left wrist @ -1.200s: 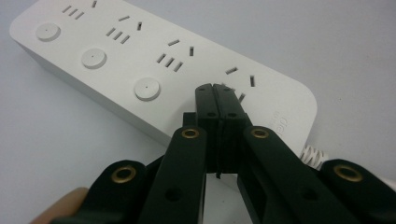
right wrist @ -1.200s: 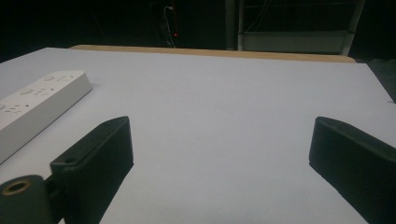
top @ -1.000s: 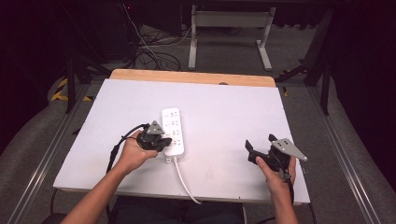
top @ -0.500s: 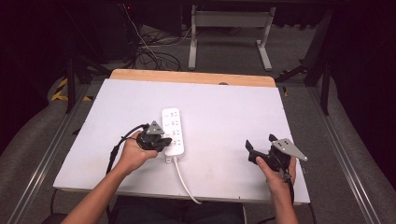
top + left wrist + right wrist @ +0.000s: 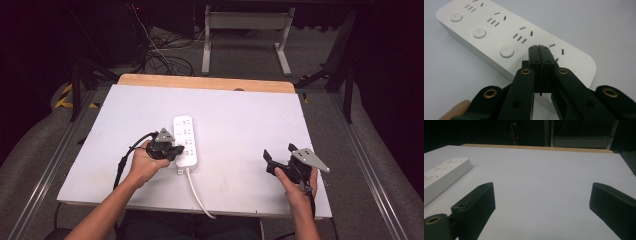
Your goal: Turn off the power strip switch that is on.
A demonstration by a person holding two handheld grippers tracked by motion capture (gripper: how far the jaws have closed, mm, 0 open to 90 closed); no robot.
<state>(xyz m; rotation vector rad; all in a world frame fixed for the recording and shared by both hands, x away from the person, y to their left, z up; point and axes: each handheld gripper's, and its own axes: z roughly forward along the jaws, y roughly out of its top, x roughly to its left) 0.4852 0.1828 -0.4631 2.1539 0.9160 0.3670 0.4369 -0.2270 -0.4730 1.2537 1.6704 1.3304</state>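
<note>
Left gripper view: left gripper (image 5: 539,47) pressing closed jaws, empty, down onto white power strip (image 5: 499,32), lying mid-table (image 5: 240,115). Right gripper (image 5: 278,159) hovering well apart near right edge, jaws spread wide, gripping nothing.

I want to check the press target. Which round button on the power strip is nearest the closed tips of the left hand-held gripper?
The third round button on the power strip, counting from the far end. It sits just beside the closed left hand-held gripper; the other two lie farther off.
</note>
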